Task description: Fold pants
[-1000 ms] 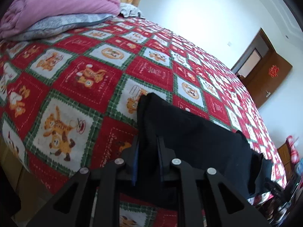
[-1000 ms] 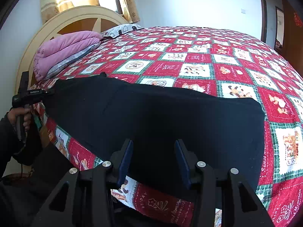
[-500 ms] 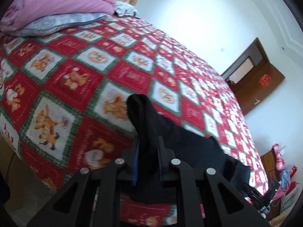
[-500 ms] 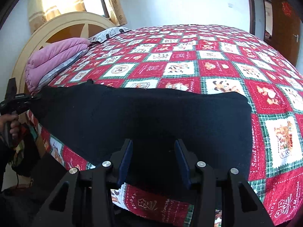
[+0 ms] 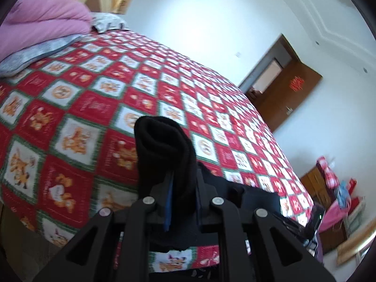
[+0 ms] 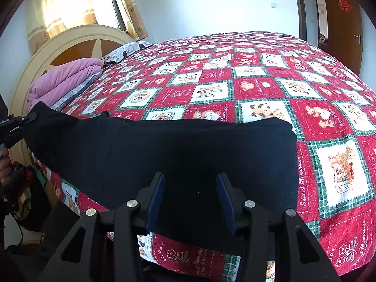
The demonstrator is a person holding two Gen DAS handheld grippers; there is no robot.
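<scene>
Black pants [image 6: 188,145] lie lengthwise along the near edge of the bed. In the right wrist view their left end is lifted off the cover, pinched by my left gripper [image 6: 16,121] with a hand [image 6: 3,164] below it. In the left wrist view my left gripper [image 5: 184,184] is shut on that end, and a bunched roll of the pants [image 5: 162,145] stands up past the fingertips. My right gripper [image 6: 190,199] hovers open over the pants' wider part, jaws apart with flat black fabric under them.
The bed wears a red, green and white checked cover [image 6: 258,82]. A folded pink quilt [image 5: 42,28] and a pillow [image 6: 127,50] lie by the cream headboard [image 6: 70,40]. A brown door [image 5: 289,94] and cluttered furniture [image 5: 333,188] stand beyond the bed's far side.
My left gripper has risen and swung with the pants' end, lifting that end off the cover so it bunches up. The right gripper has stayed put over the pants.
</scene>
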